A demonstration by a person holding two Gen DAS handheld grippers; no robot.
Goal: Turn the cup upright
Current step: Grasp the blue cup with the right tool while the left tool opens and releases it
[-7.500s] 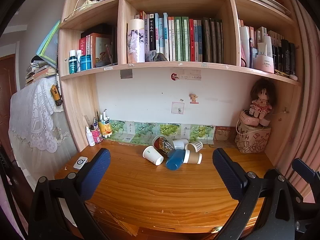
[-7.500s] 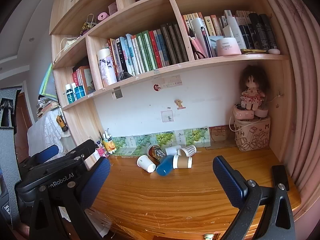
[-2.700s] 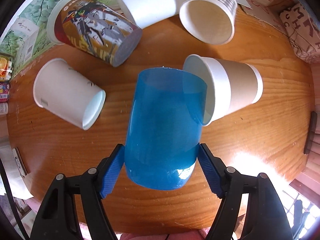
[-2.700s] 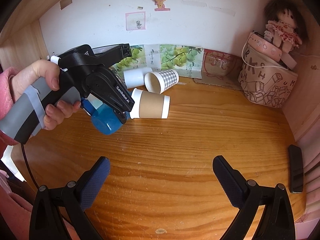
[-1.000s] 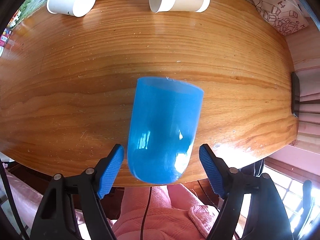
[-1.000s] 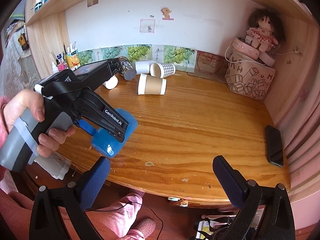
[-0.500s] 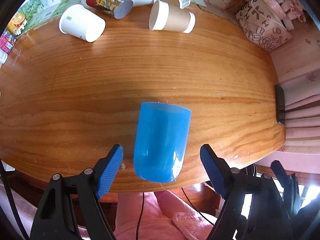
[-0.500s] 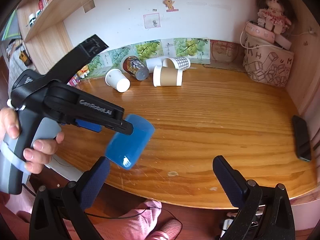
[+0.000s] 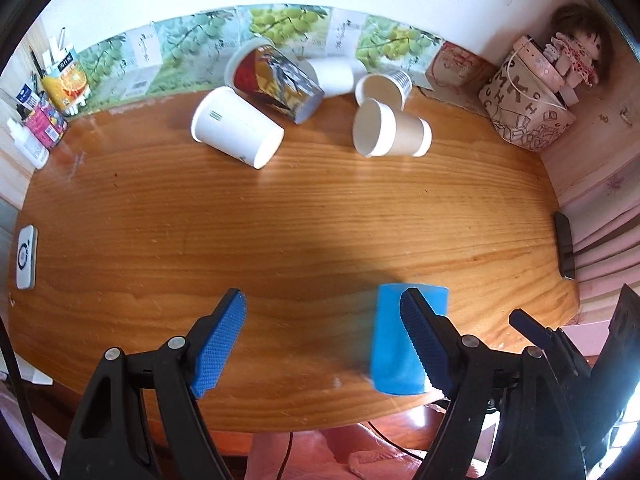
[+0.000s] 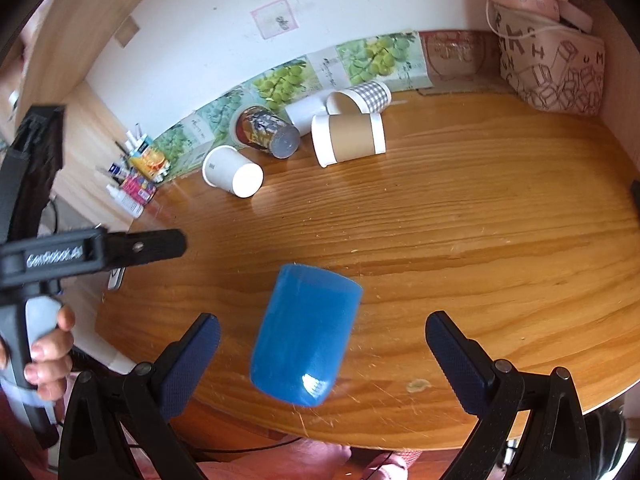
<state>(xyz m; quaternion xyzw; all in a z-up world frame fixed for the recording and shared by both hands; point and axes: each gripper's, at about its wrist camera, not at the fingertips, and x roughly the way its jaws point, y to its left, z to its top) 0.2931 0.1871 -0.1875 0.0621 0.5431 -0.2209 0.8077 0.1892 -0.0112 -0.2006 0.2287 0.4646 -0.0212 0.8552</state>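
Note:
The blue plastic cup (image 10: 304, 332) stands near the front edge of the wooden desk (image 10: 480, 216), between my right gripper's (image 10: 322, 364) open fingers, untouched. In the left wrist view the blue cup (image 9: 400, 340) sits partly behind the right finger (image 9: 424, 344) of my left gripper (image 9: 324, 340), which is open and empty. Whether the cup's mouth faces up or down cannot be told. The left gripper also shows in the right wrist view (image 10: 100, 252), held in a hand at the left.
Several cups lie on their sides at the back: a white cup (image 9: 236, 128), a printed cup (image 9: 276, 80), a brown-sleeved cup (image 9: 390, 134), a checked cup (image 9: 384, 86). A patterned basket (image 9: 524, 112) stands back right. A phone (image 9: 564, 246) lies right, a white device (image 9: 26, 256) left.
My left gripper opened, let go of the blue cup at the desk's front and drew back to the left. My right gripper has come up around the cup.

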